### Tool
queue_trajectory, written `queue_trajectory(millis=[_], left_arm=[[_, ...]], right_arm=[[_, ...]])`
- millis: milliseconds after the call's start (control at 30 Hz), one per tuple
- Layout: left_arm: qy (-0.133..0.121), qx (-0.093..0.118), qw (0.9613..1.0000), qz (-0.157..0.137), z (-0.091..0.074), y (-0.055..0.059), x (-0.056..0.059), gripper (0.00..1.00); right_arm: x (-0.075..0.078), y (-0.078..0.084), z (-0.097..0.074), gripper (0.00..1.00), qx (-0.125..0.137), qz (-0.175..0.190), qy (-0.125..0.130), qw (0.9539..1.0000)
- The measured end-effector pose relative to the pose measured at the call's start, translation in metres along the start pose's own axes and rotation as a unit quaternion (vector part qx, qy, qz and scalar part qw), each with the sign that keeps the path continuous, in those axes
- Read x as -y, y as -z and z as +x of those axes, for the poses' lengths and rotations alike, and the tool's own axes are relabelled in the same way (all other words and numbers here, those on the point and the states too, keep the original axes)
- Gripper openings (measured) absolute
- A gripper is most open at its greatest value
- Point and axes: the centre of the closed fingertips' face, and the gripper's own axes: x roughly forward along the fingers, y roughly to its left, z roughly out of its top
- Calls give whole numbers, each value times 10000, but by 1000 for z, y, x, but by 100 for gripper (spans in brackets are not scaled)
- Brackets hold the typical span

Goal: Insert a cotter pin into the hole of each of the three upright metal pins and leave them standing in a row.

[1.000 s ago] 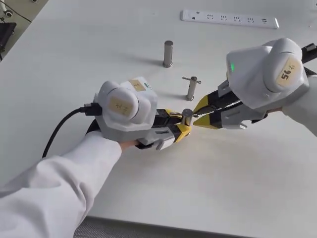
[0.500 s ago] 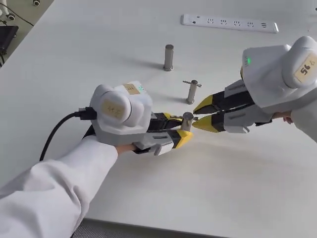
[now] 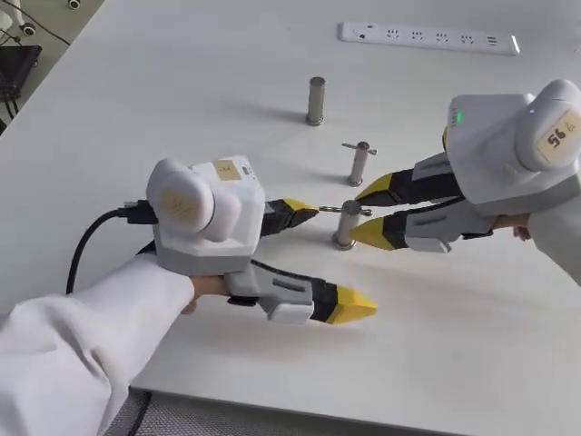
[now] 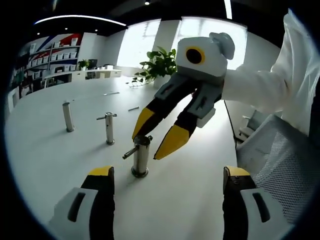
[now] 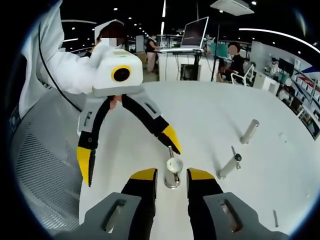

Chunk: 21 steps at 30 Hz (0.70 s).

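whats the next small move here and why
Probably draw the right gripper off the near pin toward what looks like a loose cotter pin: its jaws are open, near pin and middle pin carry cotters, the far pin looks bare.

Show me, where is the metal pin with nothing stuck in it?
Head view: the bare metal pin stands farthest back in the row, nearest the white power strip.

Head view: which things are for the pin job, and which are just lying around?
For the job: near metal pin, cotter pin through it; middle metal pin, also pinned; far metal pin, bare.
Just lying about: white power strip.
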Motion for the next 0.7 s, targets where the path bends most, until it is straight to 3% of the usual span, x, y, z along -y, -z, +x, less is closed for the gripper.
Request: queue_trajectory(millis=[133,200,300,533,700], left_arm=[[27,-83,10000,-17,-5,6,4,98],[126,-23,9998,-174,-9,5,10,99],[132,29,9998,-174,-15,2,13,99],[-97,112,9996,-234,-21,-1,3,99],[-170,33,9997,-188,-21,1,0,99]], right_arm=[[-1,-1,3,19,32,41,-7,10000],[1,1,4,19,35,59,-15,10000],[0,0,7,19,46,84,-22,10000],[0,1,10,17,62,142,-21,9999],[2,1,12,14,55,168,0,9998]])
